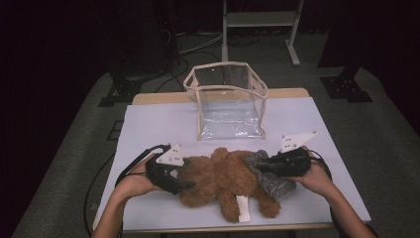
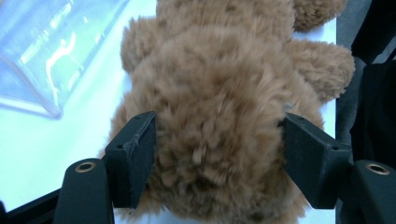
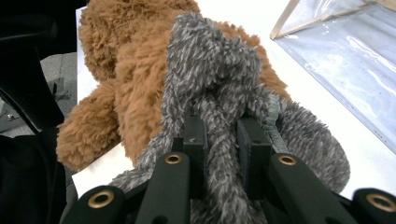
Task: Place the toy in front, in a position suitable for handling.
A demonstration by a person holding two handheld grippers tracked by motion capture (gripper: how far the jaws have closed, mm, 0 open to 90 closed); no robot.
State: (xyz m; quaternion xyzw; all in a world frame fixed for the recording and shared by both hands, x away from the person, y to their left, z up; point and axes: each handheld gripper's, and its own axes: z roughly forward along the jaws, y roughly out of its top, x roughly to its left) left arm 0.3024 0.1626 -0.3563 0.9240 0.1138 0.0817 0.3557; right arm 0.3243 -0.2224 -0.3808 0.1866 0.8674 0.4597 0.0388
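A brown teddy bear lies on the white table near its front edge, with a white tag on one leg. A grey fuzzy garment covers the bear's right end. My left gripper comes in from the left. In the left gripper view its jaws stand wide and press into both sides of the bear's fur. My right gripper is shut on a fold of the grey garment, pinched between its narrow jaws.
A clear plastic bag with a beige rim stands open behind the bear at the table's middle back. Beyond the table are a white metal frame, black stand feet and cables on the floor.
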